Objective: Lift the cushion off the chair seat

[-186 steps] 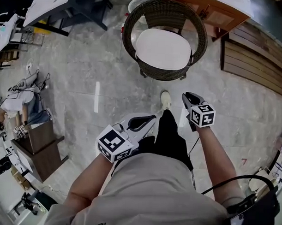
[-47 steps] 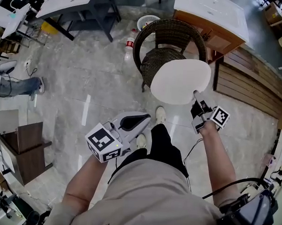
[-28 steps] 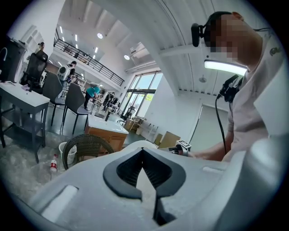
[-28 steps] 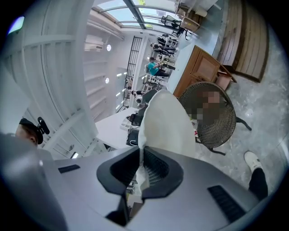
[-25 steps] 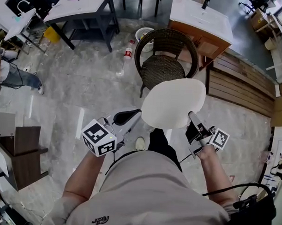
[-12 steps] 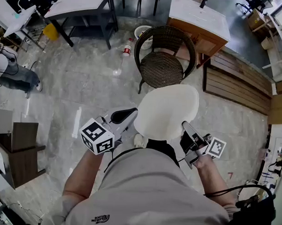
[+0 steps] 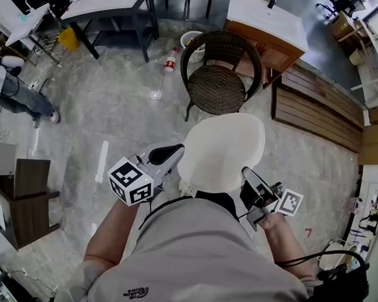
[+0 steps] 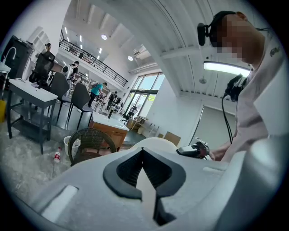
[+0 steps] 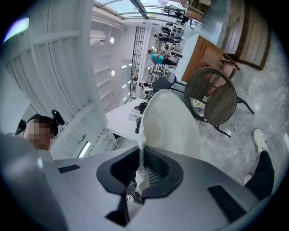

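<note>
The white round cushion [image 7: 221, 151] hangs in the air in front of my body, clear of the dark wicker chair [image 7: 221, 74], whose woven seat is bare. My right gripper [image 7: 250, 178] is shut on the cushion's near edge; in the right gripper view the cushion [image 9: 169, 122] rises from between the jaws of the right gripper [image 9: 141, 153], with the chair [image 9: 212, 99] beyond. My left gripper [image 7: 168, 155] is shut and holds nothing, just left of the cushion. In the left gripper view the left gripper [image 8: 142, 151] points past the cushion [image 8: 158, 142] toward the chair [image 8: 90, 140].
A wooden cabinet with a white top [image 7: 264, 26] stands behind the chair, and wooden planks [image 7: 320, 108] lie to its right. A waste basket [image 7: 190, 37] and a bottle [image 7: 170, 63] sit by the chair. A table [image 7: 107, 2] and a dark stand [image 7: 20, 191] are on the left.
The cushion, which lay on the seat at first, has been lifted and carried toward my body by the right gripper. Over the last second both grippers drew back from the chair.
</note>
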A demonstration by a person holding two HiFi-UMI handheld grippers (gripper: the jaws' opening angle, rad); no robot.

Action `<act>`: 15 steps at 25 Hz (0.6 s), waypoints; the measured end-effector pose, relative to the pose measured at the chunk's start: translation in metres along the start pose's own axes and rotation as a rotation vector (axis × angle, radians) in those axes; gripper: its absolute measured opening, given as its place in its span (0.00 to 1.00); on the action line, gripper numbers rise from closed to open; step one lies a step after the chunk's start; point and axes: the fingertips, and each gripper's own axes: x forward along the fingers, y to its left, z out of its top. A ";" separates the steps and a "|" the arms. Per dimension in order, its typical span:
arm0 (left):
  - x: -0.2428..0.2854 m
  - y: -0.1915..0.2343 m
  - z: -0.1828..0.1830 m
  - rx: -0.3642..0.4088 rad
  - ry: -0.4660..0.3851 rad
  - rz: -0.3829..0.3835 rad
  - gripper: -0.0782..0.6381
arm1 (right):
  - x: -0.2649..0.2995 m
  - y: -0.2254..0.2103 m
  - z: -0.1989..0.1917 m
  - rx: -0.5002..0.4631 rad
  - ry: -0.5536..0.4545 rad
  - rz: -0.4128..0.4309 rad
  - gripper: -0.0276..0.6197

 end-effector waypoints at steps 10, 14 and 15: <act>0.003 -0.013 -0.001 0.007 -0.001 -0.021 0.12 | -0.011 0.013 -0.008 -0.017 -0.009 0.026 0.10; 0.003 -0.020 -0.007 0.009 0.008 -0.030 0.12 | -0.015 0.017 -0.011 -0.021 -0.018 0.040 0.10; 0.003 -0.021 -0.008 0.009 0.010 -0.031 0.12 | -0.017 0.018 -0.011 -0.022 -0.020 0.041 0.10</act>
